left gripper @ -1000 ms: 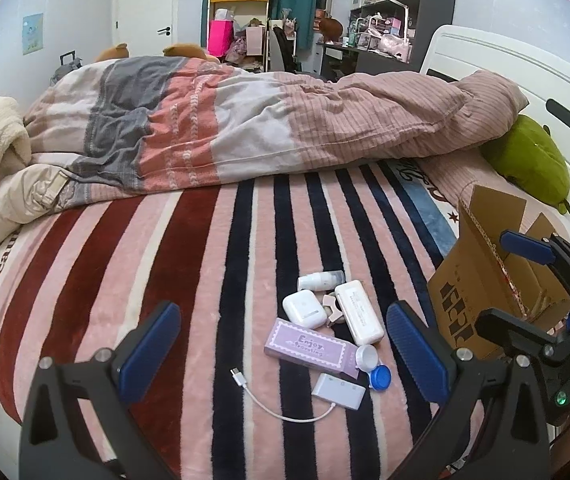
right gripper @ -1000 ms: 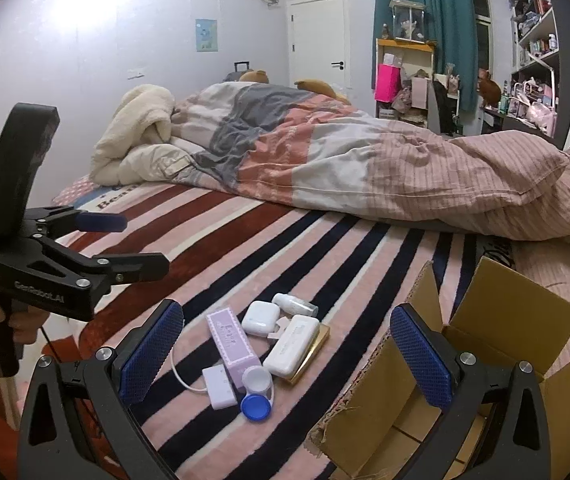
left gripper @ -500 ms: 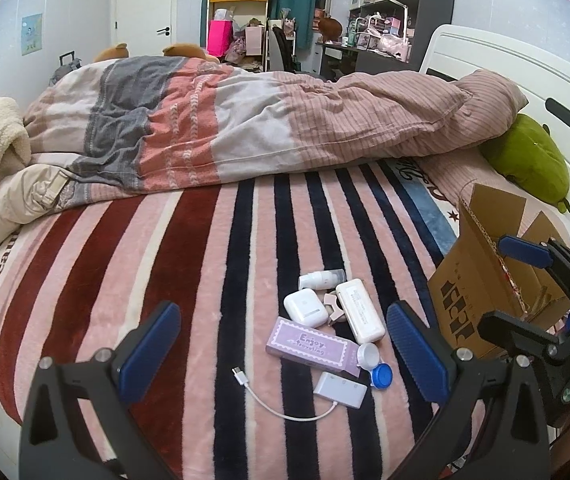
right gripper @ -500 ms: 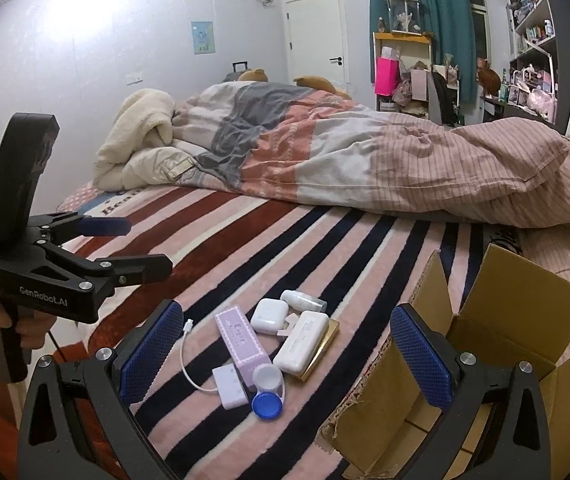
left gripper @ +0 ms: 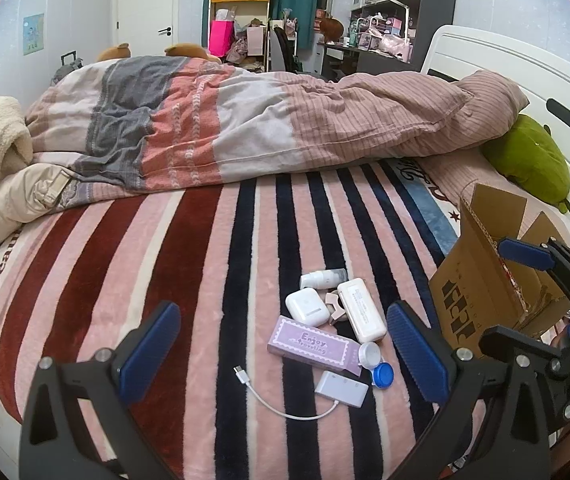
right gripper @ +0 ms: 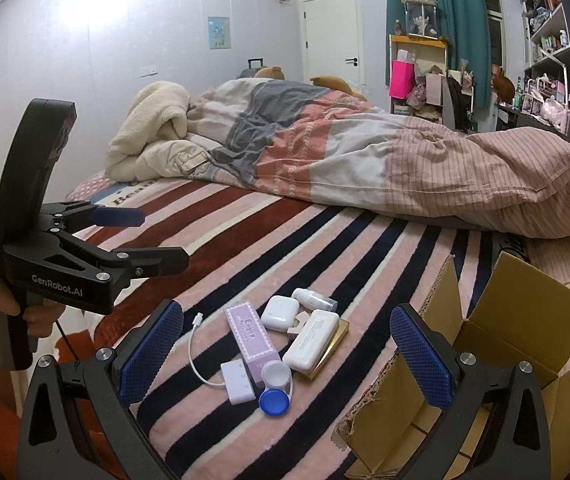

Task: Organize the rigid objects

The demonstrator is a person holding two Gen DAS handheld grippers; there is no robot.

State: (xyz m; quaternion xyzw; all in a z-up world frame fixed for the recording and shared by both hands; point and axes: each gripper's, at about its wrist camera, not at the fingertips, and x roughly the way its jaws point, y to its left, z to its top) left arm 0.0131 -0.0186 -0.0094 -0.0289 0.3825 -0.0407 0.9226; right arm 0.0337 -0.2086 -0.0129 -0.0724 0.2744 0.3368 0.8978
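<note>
Lying in a loose cluster on the pink, red and navy striped plush blanket (left gripper: 189,264) are the small rigid items: a lilac rectangular carton printed "Enjoy" (left gripper: 309,345), a white rounded earbud case (left gripper: 306,306), a long white plastic case (left gripper: 361,310) resting on a flat gold box (right gripper: 329,350), a small white bottle (left gripper: 322,279) on its side, a white and blue contact-lens case (right gripper: 274,388), and a white adapter hub with a short cable (left gripper: 341,388). All lie close together, several touching. Just to their right stands an open brown cardboard box (right gripper: 525,344), flaps raised. The left gripper (left gripper: 285,354) hangs above the near edge of the cluster, blue-padded fingers spread wide and holding nothing. The right gripper (right gripper: 287,354) is likewise spread wide and empty, framing the same cluster with the box beside its right finger. A rumpled patchwork duvet (left gripper: 245,128) fills the far half of the bed.
</note>
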